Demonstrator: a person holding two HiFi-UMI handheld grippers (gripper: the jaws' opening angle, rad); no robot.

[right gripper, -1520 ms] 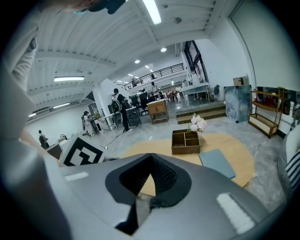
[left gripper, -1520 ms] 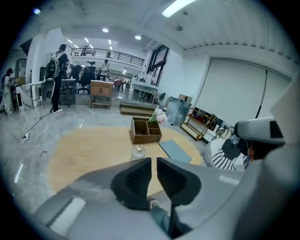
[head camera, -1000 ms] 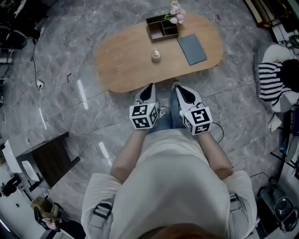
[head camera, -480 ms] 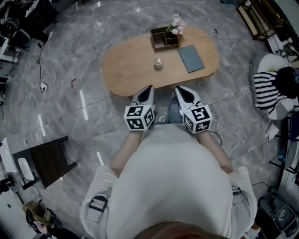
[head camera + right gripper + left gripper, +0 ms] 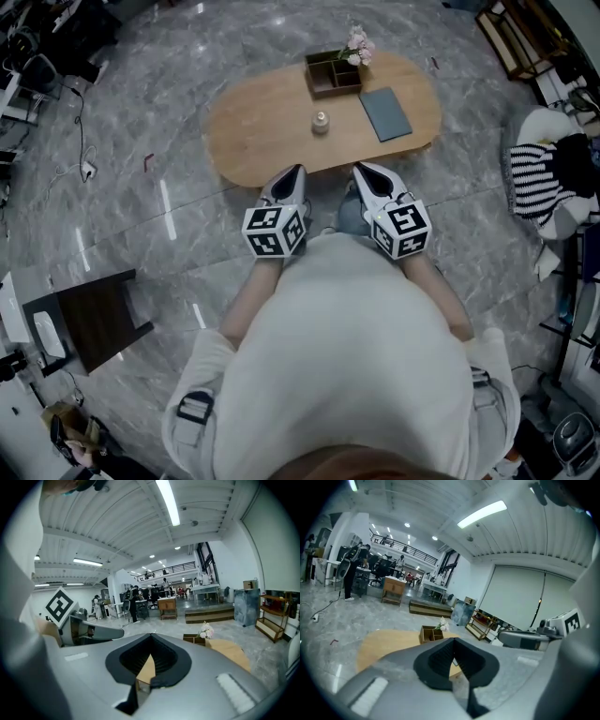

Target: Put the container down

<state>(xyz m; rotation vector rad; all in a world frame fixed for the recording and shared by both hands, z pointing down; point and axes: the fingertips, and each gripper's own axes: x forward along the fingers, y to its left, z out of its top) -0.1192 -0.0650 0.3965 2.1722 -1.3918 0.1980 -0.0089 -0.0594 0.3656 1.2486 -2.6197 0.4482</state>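
On the table (image 5: pixel 262 131) sits a compartmented box (image 5: pixel 325 79).

Left tool (image 5: pixel 296 172) closed; right tool (image 5: pixel 362 172) seemingly closed.

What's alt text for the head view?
From above, a person holds the left gripper and right gripper, closed and empty, before an oval wooden table bearing a small container, a divided box with flowers and a grey pad.

Pale container (image 5: pixel 321 122), tan table (image 5: pixel 262 131).
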